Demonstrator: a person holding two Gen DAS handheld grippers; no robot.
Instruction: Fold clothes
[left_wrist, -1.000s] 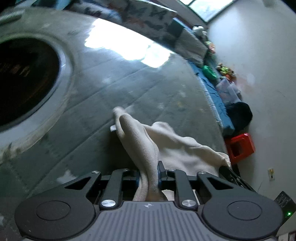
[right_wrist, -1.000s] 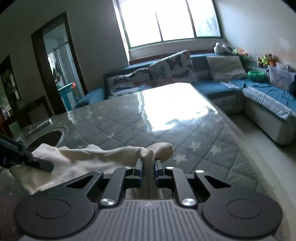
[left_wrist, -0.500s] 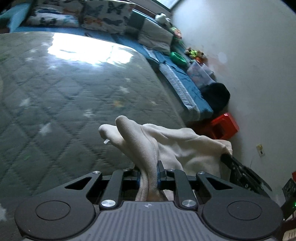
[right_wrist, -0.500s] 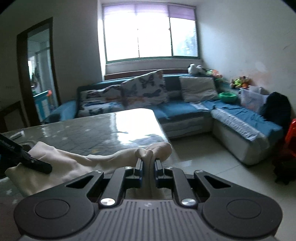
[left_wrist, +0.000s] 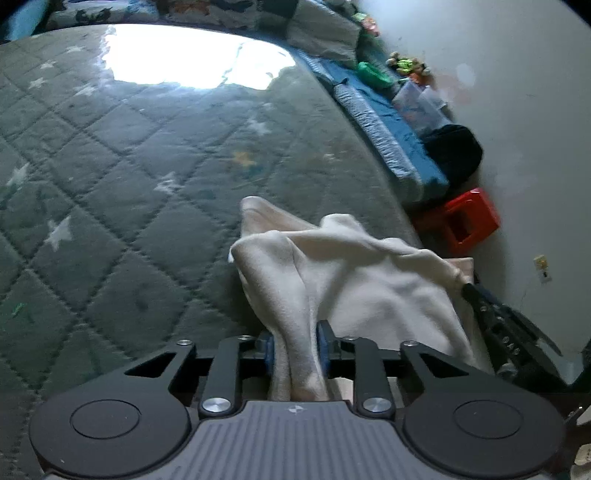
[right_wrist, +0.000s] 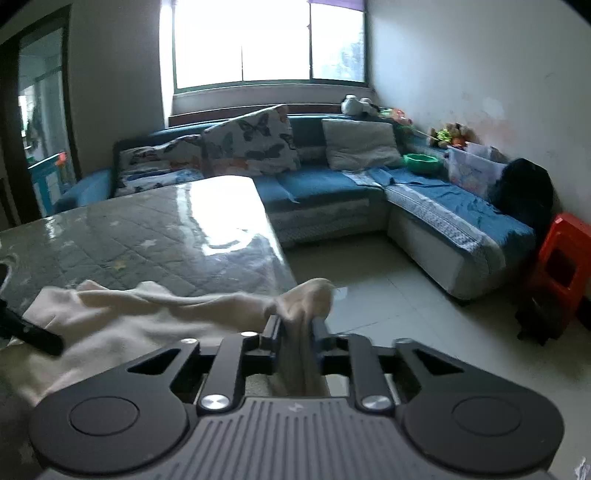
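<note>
Quilted grey table (left_wrist: 129, 177), blue sofa (right_wrist: 332, 184), window (right_wrist: 266, 40)

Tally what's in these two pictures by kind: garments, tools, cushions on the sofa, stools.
Garments: 1, the cream garment, pinched by both tools.
Tools: 2, the left tool and the right tool.
Cushions: 3, two butterfly cushions and a plain cushion.
Stools: 1, the red stool.
Total: 7

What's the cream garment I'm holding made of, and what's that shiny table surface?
The cream garment looks like soft fleece or brushed knit: matte, fuzzy nap, limp thick folds. The table cover seems to be grey quilted star-print fabric under clear plastic or glass, judging by the window glare.
</note>
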